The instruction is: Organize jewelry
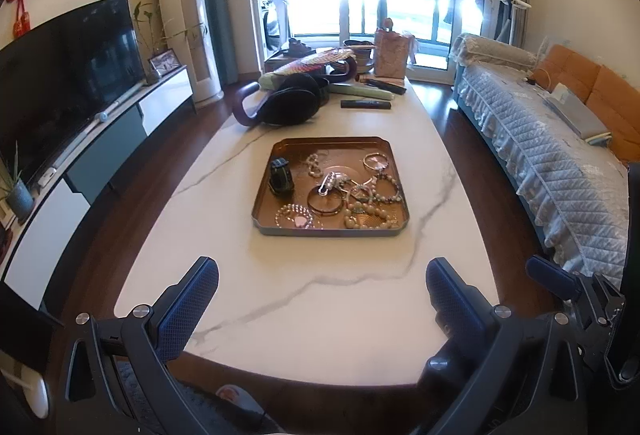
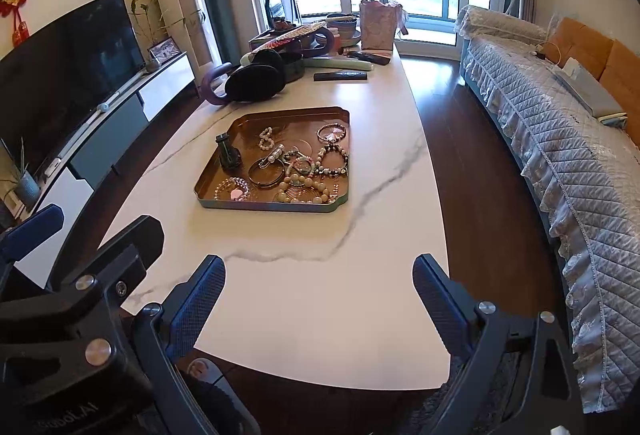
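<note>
Left gripper (image 1: 322,299): blue-padded fingers spread wide, empty, above the near end of the table, well short of the tray. Right gripper (image 2: 318,295): fingers likewise apart, nothing between them, over the same near end, just beside the left unit.

Table (image 1: 320,315): white marble top with grey veins, long axis running away from the cameras toward the window.

Tray (image 1: 332,231): copper-coloured, squarish, notched corners, low raised rim; sits mid-table. Contents, all loose and partly overlapping:
- dark watch (image 1: 281,177), standing on edge, left side;
- dark bangle (image 1: 325,199), flat, centre;
- large cream-bead bracelet (image 1: 370,215), near right corner;
- clear-bead bracelet with pink charm (image 1: 298,217), near left corner;
- thin bangle (image 1: 376,161), far right corner;
- pearl strand (image 1: 315,165), lying roughly front to back;
- mixed beaded bracelets (image 1: 384,189), right side, tangled.

Far end of table: black pouch (image 1: 290,107), remote control (image 1: 366,103) lying crosswise.
</note>
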{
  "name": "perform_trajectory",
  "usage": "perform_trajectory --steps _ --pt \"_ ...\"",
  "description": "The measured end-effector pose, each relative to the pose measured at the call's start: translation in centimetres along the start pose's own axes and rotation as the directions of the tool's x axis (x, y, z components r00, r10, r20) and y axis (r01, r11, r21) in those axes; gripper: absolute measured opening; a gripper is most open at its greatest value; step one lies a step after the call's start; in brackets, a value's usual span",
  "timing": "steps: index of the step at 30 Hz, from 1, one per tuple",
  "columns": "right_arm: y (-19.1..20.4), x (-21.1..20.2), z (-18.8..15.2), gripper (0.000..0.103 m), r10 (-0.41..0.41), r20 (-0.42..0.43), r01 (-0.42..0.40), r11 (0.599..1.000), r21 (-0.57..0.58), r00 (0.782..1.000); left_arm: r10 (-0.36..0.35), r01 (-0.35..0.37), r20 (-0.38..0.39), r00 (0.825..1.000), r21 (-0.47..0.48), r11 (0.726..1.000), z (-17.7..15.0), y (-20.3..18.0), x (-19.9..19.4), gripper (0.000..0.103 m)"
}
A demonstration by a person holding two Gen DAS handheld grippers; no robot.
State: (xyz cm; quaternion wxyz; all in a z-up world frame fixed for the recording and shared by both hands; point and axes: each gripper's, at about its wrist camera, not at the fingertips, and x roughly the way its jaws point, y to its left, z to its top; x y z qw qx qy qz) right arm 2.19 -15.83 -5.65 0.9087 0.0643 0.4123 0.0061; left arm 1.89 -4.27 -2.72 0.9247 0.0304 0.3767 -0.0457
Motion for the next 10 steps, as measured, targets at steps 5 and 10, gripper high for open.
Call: perform_trajectory --steps 5,10 --pt "-0.02 0.09 -0.02 0.094 0.001 -0.003 -0.001 1.000 0.003 1.000 0.019 -0.019 0.010 1.000 0.003 1.000 -0.01 -0.07 -0.11 0.103" --pt "0.08 0.14 -0.17 0.094 0.002 -0.006 -0.002 1.000 -0.001 1.000 0.001 -0.001 -0.005 1.000 0.003 1.000 -0.09 -0.02 -0.04 0.103"
